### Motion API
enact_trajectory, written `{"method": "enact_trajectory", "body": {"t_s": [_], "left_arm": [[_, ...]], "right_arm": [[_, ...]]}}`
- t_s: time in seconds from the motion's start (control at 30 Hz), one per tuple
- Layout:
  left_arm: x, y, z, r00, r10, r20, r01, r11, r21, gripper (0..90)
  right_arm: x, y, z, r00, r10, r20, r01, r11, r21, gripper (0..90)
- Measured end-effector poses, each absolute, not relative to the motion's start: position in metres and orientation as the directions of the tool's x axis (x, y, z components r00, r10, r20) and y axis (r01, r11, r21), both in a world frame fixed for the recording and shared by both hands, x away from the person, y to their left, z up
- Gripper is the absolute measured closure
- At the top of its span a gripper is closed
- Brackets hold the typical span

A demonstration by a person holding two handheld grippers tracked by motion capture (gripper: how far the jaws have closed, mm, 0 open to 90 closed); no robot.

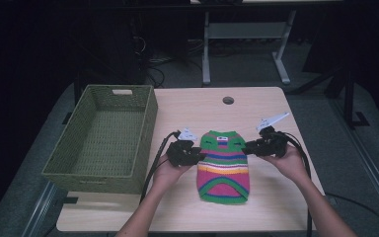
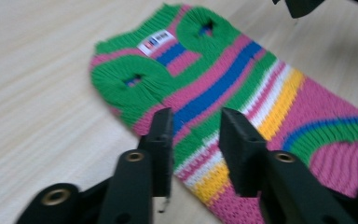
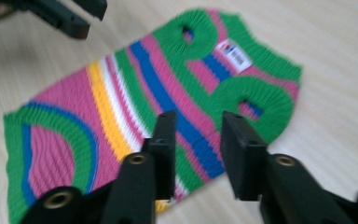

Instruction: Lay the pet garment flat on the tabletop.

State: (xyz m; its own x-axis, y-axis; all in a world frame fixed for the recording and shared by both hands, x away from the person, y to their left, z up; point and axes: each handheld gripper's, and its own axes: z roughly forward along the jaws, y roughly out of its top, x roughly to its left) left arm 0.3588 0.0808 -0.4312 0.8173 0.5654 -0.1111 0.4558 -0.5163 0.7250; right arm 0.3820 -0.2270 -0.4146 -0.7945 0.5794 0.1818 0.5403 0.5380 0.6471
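Observation:
A small knitted sweater (image 1: 223,165) with green, pink, blue, yellow and white stripes lies flat on the wooden table (image 1: 271,197), neck end away from the person. My left gripper (image 1: 197,157) sits at its left edge and my right gripper (image 1: 248,147) at its right edge, both pointing inward. In the left gripper view the jaws (image 2: 196,119) stand apart just above the sweater (image 2: 242,88) near a green armhole, pressing on nothing. In the right gripper view the jaws (image 3: 196,119) also stand apart over the sweater (image 3: 135,88) beside the other armhole. A white label (image 2: 156,41) marks the neck.
A green woven basket (image 1: 148,128) stands on the left part of the table, close to the left hand. A round cable hole (image 1: 228,100) is near the far edge. Black cables trail from both grippers toward the front edge.

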Motion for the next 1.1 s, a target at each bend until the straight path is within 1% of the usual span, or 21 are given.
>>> {"method": "enact_trajectory", "body": {"t_s": [0.1,0.13,0.17,0.2,0.23,0.3,0.4,0.5,0.9,1.07,1.1], "left_arm": [[0.355,0.073,-0.435,0.839,0.537,-0.088,0.436,-0.567,0.698,79.6],[0.355,0.073,-0.435,0.839,0.537,-0.088,0.436,-0.567,0.698,82.5],[0.354,0.070,-0.437,0.848,0.524,-0.082,0.430,-0.589,0.684,82.5],[0.353,0.066,-0.441,0.858,0.507,-0.084,0.427,-0.611,0.666,88.9],[0.353,0.065,-0.443,0.867,0.492,-0.073,0.416,-0.636,0.650,89.8],[0.352,0.062,-0.447,0.873,0.484,-0.066,0.415,-0.662,0.625,89.8],[0.352,0.060,-0.452,0.876,0.479,-0.056,0.410,-0.678,0.611,89.8],[0.353,0.059,-0.455,0.870,0.489,-0.060,0.422,-0.676,0.605,89.8],[0.361,0.062,-0.456,0.855,0.516,-0.050,0.435,-0.663,0.609,84.4],[0.361,0.062,-0.456,0.852,0.521,-0.047,0.436,-0.658,0.613,82.0],[0.361,0.062,-0.456,0.851,0.522,-0.050,0.438,-0.656,0.615,80.3]], "right_arm": [[0.377,-0.220,-0.421,-0.814,0.551,0.183,0.534,0.586,0.609,82.5],[0.377,-0.220,-0.421,-0.814,0.551,0.183,0.534,0.586,0.609,82.5],[0.376,-0.218,-0.423,-0.822,0.541,0.180,0.527,0.600,0.602,84.5],[0.375,-0.214,-0.429,-0.830,0.524,0.192,0.526,0.620,0.582,89.0],[0.375,-0.213,-0.431,-0.832,0.519,0.194,0.526,0.627,0.574,89.4],[0.375,-0.210,-0.438,-0.836,0.515,0.187,0.522,0.644,0.559,89.5],[0.377,-0.208,-0.447,-0.827,0.527,0.197,0.542,0.652,0.530,89.5],[0.381,-0.206,-0.453,-0.819,0.538,0.200,0.554,0.649,0.521,89.5],[0.390,-0.207,-0.458,-0.791,0.572,0.217,0.582,0.595,0.554,86.9],[0.393,-0.209,-0.459,-0.787,0.570,0.234,0.588,0.582,0.562,83.9],[0.393,-0.210,-0.459,-0.788,0.570,0.233,0.587,0.583,0.562,82.9]]}}
